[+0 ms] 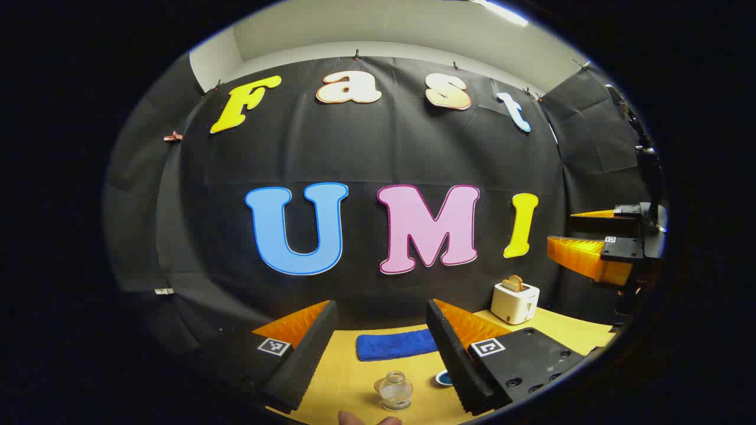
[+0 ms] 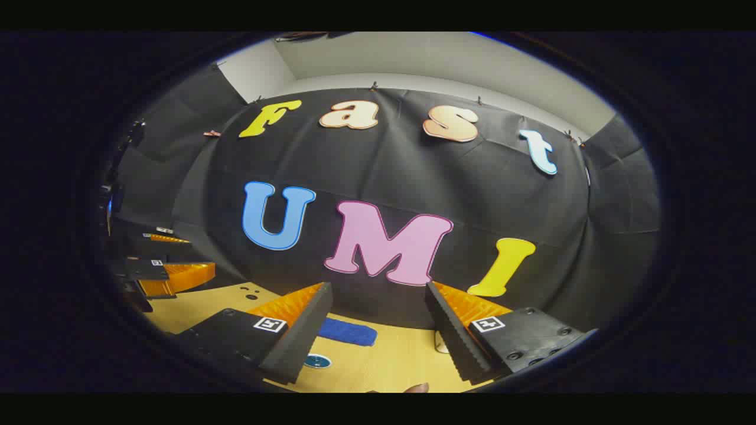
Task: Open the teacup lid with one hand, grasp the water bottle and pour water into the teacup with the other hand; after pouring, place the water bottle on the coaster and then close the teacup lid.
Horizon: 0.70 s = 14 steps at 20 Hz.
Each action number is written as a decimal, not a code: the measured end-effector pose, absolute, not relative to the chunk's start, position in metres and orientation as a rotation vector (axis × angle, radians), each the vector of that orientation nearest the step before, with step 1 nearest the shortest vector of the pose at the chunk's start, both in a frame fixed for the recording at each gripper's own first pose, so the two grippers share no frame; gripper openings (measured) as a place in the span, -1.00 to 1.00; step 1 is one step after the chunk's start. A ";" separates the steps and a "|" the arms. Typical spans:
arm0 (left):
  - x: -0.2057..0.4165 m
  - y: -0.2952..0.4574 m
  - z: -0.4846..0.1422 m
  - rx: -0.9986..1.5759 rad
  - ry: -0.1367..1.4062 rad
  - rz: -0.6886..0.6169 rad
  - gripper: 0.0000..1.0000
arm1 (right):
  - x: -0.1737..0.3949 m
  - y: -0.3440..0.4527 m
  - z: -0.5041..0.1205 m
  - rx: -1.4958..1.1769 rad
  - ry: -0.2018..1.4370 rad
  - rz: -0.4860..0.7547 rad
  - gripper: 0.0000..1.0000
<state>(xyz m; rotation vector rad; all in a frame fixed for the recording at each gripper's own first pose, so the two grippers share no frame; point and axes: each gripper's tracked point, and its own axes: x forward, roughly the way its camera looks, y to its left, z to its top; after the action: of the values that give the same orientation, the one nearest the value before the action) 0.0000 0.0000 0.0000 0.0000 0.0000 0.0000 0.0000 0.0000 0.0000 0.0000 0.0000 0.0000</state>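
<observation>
Glass teacup sits between the parted left tool fingers.

Desk: pale wood, matt, fine grain. Teacup: clear glossy glass. Towel, at 12 o'clock from the teacup: blue, nubby cloth. Toaster: smooth cream plastic. Coaster: glossy.

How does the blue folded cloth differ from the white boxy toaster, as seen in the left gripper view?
The blue folded cloth looks soft; the white boxy toaster looks rigid. The cloth lies flat and low; the toaster stands upright. The toaster has a slice of toast in its top; the cloth carries nothing. Both rest on the light wooden table near the black wall.
</observation>
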 end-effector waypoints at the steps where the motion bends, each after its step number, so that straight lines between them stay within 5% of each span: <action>1: -0.002 -0.001 0.000 0.003 -0.001 -0.001 0.90 | -0.001 0.000 0.000 -0.001 0.002 0.000 0.93; 14: -0.015 0.007 0.001 -0.001 -0.005 0.002 0.89 | -0.003 0.017 -0.004 -0.009 0.021 0.024 0.93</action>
<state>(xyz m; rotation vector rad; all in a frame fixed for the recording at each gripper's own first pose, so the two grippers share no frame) -0.0151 0.0067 0.0012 -0.0008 -0.0053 0.0023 -0.0034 0.0166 -0.0045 -0.0095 0.0212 0.0236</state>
